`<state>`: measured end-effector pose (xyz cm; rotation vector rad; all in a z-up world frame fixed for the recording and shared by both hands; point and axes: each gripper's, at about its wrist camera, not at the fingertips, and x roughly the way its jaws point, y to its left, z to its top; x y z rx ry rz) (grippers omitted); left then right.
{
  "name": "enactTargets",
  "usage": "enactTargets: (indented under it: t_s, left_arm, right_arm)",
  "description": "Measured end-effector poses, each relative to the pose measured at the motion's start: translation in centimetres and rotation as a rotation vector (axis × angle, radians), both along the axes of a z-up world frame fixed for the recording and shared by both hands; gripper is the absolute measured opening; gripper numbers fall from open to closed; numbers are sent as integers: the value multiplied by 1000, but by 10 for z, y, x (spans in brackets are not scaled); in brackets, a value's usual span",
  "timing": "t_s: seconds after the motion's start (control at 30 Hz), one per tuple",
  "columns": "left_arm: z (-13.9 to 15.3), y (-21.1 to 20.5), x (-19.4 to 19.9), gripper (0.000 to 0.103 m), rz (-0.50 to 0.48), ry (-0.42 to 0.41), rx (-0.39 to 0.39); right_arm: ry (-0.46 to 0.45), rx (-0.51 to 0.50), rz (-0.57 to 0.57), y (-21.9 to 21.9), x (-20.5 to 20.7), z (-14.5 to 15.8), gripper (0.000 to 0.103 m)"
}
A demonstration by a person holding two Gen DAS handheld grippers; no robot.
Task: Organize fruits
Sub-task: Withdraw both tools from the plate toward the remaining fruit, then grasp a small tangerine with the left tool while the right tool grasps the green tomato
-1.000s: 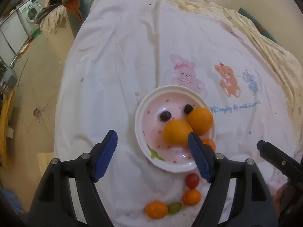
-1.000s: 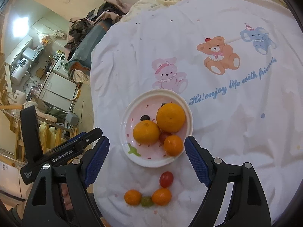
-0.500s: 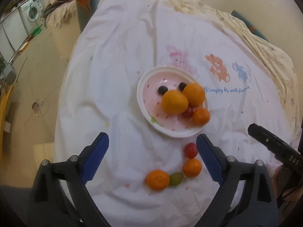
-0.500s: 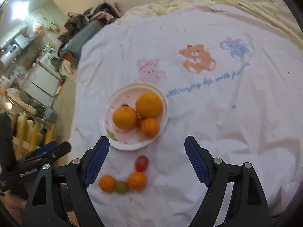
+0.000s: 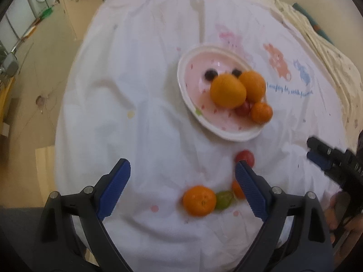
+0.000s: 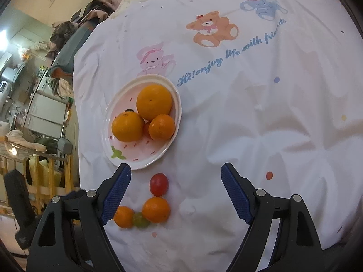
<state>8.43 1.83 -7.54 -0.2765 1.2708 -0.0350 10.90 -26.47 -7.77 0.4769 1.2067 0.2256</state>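
Both grippers empty, fingers (image 6: 118,192) wide, left (image 5: 181,192) just opened; small round orange mandarin (image 6: 156,209) loose on white cloth below pink-and-white plate (image 6: 106,140); best straddled squarely, closed gently.

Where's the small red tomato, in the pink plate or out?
Out. The small red tomato lies on the white cloth, just below the pink plate's rim.
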Motion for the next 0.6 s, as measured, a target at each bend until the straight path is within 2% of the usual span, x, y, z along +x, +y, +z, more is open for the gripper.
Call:
enactTargets:
  t_s: [0.13,0.27,0.33,0.37,0.47,0.6]
  left_arm:
    - [-17,-8,-6,89,-41,85,-28]
    - [-37,-10,-7,79,-36,174,-76]
    - [-46,-11,-7,71,-25,212,-121]
    - [-50,-11,-7,71,-16,230,-133]
    - [-56,-10,-7,70,7,251,-140]
    - [-61,-10,-8,57,17,275,-162]
  right_arm:
    - [-5,-28,11,4,2,0,84]
    - [17,-22,15,4,3,-5,84]
    - [17,-26,20,6,4,-5,84]
    - [15,-32,22,6,4,-5,84]
    - [14,-42,26,8,4,-5,84]
    - [18,-42,25,7,3,-6,84]
